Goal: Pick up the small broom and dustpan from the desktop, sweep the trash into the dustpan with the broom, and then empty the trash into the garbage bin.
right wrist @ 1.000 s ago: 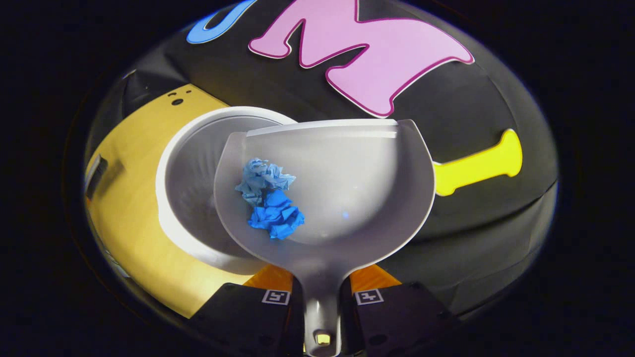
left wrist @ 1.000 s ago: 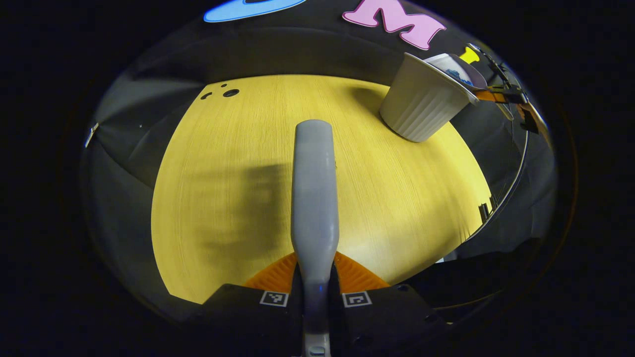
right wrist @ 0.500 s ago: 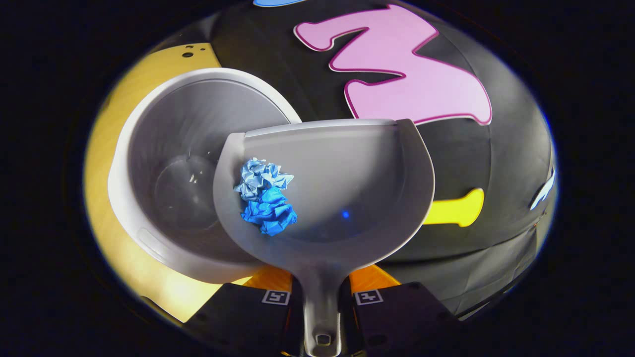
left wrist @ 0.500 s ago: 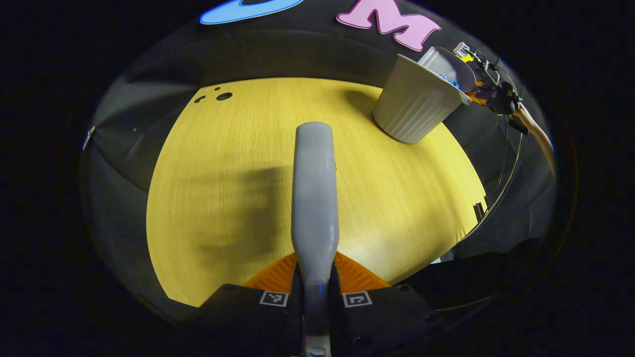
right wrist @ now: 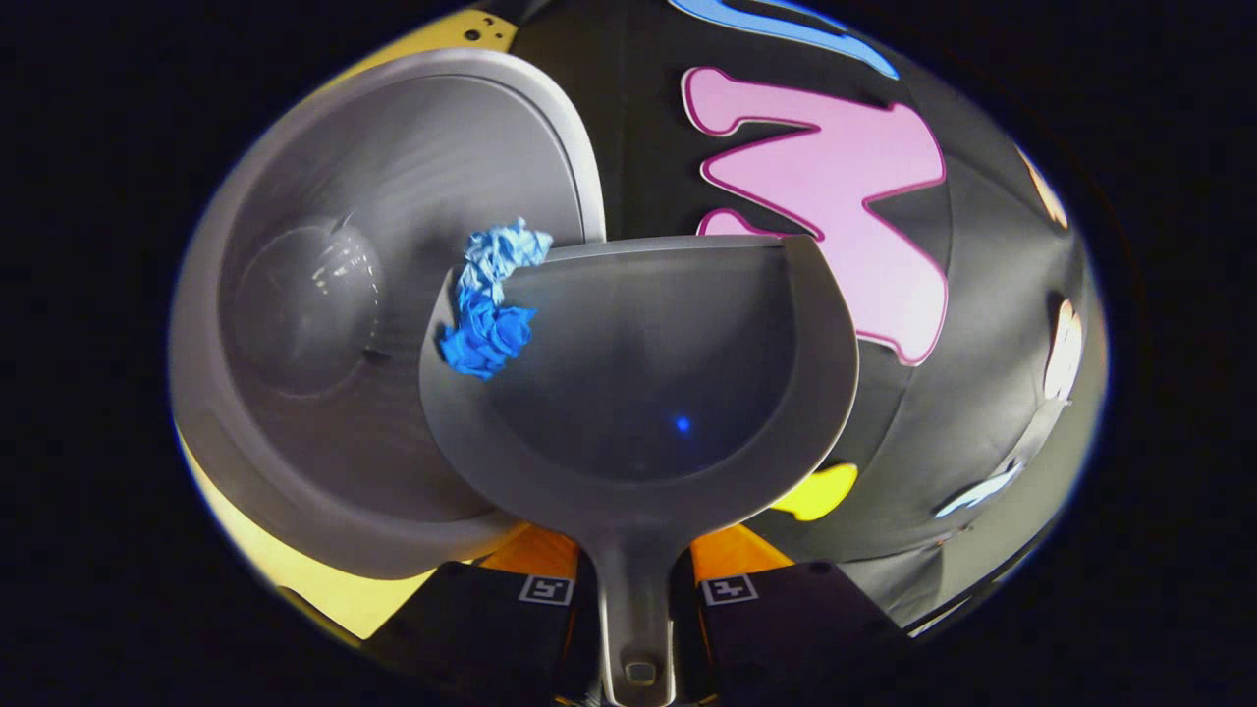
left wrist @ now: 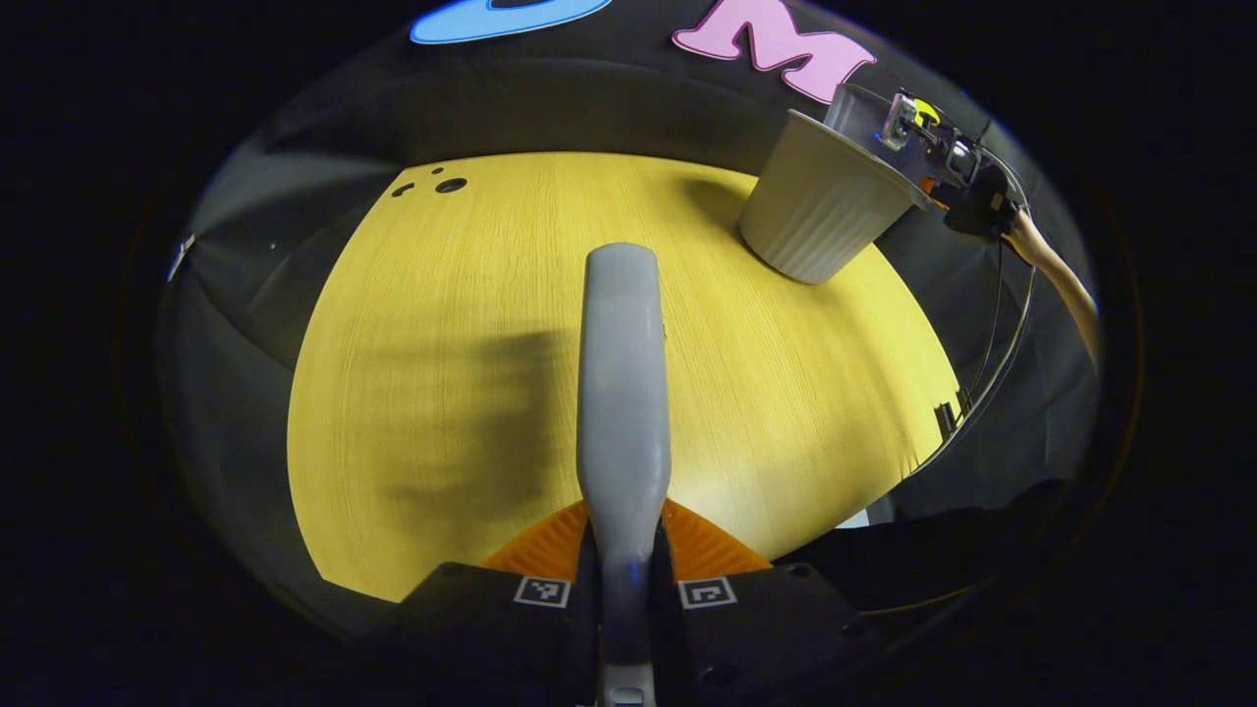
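In the right gripper view my right gripper (right wrist: 634,589) is shut on the handle of the grey dustpan (right wrist: 648,393), which is tipped over the open mouth of the white garbage bin (right wrist: 295,412). Two crumpled blue paper wads (right wrist: 486,299) sit at the pan's front left corner, partly over its lip, above the bin. In the left gripper view my left gripper (left wrist: 625,589) is shut on the grey broom handle (left wrist: 623,383), held above the yellow desktop (left wrist: 786,373). Far off at upper right stands the ribbed bin (left wrist: 817,211), with the dustpan (left wrist: 862,116) and the right gripper (left wrist: 957,172) over its rim.
Small dark holes (left wrist: 450,185) mark the desktop's far left corner. A cable (left wrist: 1002,334) hangs past the desk's right edge. A person's forearm (left wrist: 1065,285) trails behind the right gripper. Black cloth wall lies behind the bin.
The dustpan has tipped further over the bin, and the blue wads have slid from the pan's middle left to its front left lip. The broom has stayed nearly still.
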The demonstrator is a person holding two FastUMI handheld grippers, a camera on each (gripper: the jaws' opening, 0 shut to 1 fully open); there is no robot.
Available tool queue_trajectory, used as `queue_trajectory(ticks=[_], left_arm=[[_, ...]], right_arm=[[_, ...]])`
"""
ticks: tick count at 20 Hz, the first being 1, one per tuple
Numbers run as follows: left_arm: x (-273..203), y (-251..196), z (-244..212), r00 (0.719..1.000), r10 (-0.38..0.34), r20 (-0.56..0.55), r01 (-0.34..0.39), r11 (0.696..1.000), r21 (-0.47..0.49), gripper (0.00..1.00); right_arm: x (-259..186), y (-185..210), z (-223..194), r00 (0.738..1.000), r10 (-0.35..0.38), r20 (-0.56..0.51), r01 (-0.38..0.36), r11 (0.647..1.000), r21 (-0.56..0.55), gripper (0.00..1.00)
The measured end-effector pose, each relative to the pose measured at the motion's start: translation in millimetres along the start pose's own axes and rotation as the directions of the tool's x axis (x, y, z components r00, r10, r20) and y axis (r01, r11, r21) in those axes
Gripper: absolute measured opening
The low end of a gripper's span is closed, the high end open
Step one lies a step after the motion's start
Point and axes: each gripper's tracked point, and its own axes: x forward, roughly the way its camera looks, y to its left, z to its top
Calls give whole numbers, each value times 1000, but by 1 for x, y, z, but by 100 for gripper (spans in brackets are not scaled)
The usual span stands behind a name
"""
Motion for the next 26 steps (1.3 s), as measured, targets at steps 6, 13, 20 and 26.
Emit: queue_trajectory(ticks=[6, 13, 20, 26], left_arm=[[0, 0, -5, 1000, 7, 0, -7, 1000, 13, 26], [-4, -5, 1, 999, 15, 30, -16, 999, 40, 26], [0, -10, 11, 998, 26, 64, -30, 998, 59, 26], [7, -4, 4, 997, 39, 73, -42, 998, 37, 26]], right_arm=[[1, 3, 0, 1000, 24, -14, -24, 1000, 18, 32], [-10, -6, -8, 987, 149, -58, -115, 914, 390, 35], [-24, -31, 12, 973, 228, 30, -189, 718, 670, 32], [-39, -54, 47, 935, 283, 216, -337, 511, 791, 32]])
